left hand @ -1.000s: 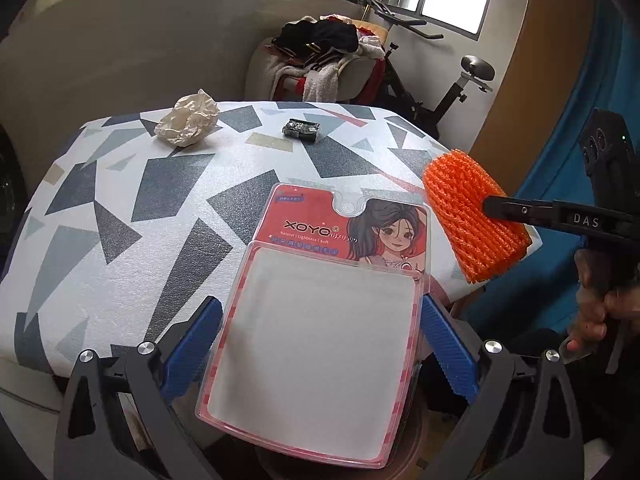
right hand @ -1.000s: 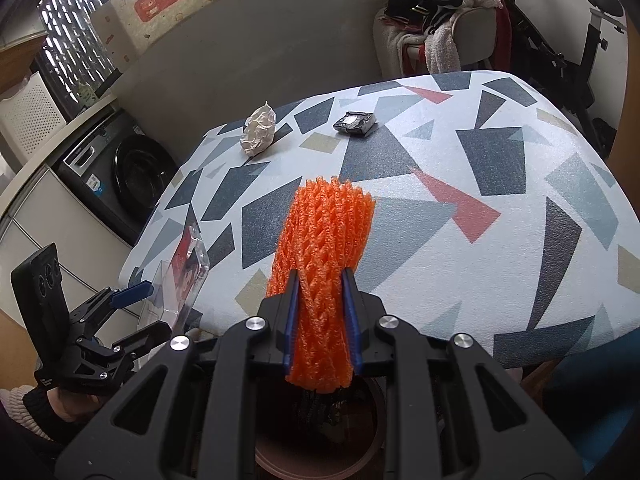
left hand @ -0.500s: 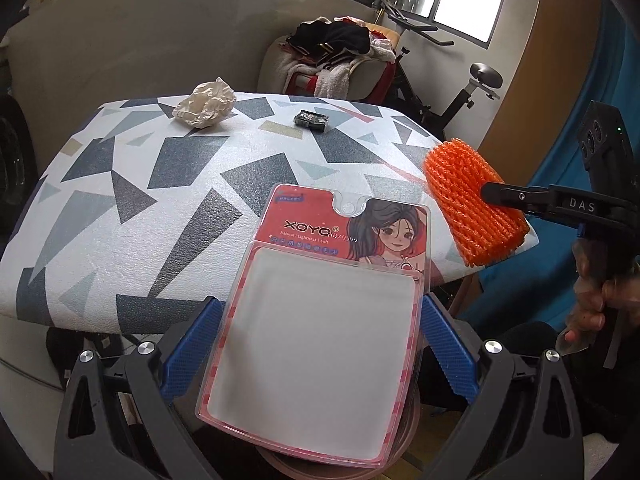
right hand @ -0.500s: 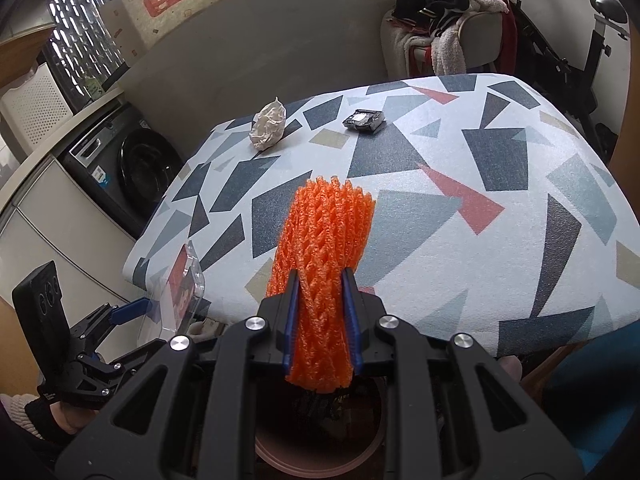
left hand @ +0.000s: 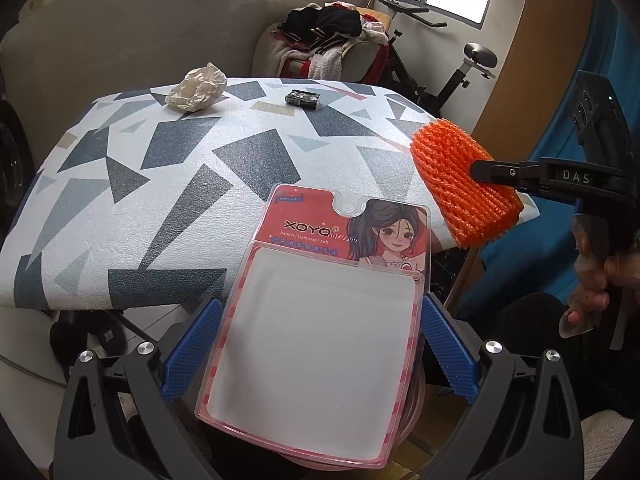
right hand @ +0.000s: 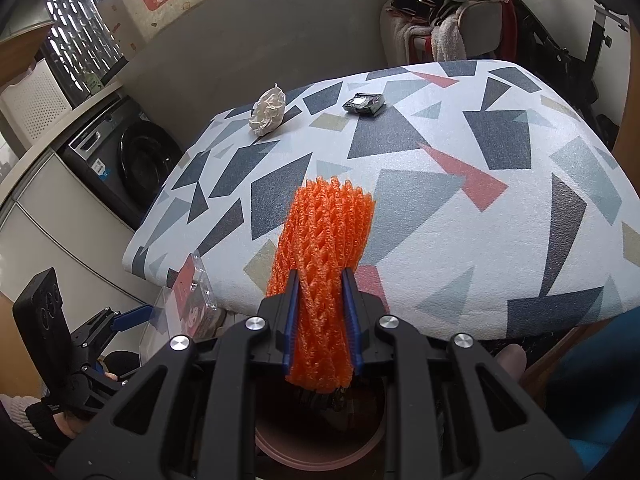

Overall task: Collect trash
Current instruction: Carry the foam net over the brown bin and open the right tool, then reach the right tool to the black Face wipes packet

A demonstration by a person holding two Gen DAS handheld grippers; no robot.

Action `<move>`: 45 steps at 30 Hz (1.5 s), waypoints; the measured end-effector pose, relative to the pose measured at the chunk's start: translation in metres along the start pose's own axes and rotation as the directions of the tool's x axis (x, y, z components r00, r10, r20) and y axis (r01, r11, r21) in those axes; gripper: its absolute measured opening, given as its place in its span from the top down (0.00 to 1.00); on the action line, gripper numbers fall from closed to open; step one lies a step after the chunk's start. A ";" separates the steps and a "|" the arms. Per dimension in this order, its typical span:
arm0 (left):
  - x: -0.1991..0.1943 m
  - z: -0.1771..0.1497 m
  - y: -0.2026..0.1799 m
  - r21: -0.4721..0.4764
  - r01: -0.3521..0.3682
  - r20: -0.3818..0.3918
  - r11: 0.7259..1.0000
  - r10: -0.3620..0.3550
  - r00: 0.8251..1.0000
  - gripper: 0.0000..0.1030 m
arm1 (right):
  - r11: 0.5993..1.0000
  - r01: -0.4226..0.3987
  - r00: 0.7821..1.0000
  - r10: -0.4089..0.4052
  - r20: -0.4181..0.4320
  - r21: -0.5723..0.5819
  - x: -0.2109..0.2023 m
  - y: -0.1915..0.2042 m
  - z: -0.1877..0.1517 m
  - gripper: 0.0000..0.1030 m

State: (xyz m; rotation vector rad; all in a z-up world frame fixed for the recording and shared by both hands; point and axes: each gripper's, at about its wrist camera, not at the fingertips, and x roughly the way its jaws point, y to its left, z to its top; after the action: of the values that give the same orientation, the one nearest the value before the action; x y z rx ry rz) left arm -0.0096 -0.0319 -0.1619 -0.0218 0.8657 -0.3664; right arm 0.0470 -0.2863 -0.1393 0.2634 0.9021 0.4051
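My left gripper (left hand: 320,308) is shut on a clear plastic blister pack (left hand: 316,344) with a red card, held off the near edge of the patterned table (left hand: 160,184). Seen from the right wrist, the pack (right hand: 192,296) and left gripper (right hand: 132,316) hang low at the left. My right gripper (right hand: 320,284) is shut on an orange foam net (right hand: 326,232); in the left wrist view the net (left hand: 456,188) sticks out of that gripper (left hand: 492,172) at the right. A round pinkish bin (right hand: 320,452) lies below both. Crumpled paper (left hand: 196,88) and a small black packet (left hand: 303,99) lie on the table's far side.
A washing machine (right hand: 120,160) stands left of the table. Behind the table are a chair piled with clothes (left hand: 332,48) and an exercise bike (left hand: 460,68). A blue cloth (right hand: 600,400) hangs at the right.
My left gripper has drawn back from the table and sunk a little with the pack still in it. The right gripper and net have stayed put.
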 end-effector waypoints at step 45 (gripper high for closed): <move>-0.023 0.011 0.021 -0.010 -0.110 0.042 0.994 0.110 0.993 0.06 | 0.999 0.009 0.969 -0.019 -0.247 -0.042 0.063 0.031 -0.074 0.07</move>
State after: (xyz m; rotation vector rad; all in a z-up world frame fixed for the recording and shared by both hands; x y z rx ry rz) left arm -0.0086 -0.0056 -0.1409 0.0105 0.8226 -0.2586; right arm 0.0159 -0.2266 -0.2157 0.1706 1.1389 0.4494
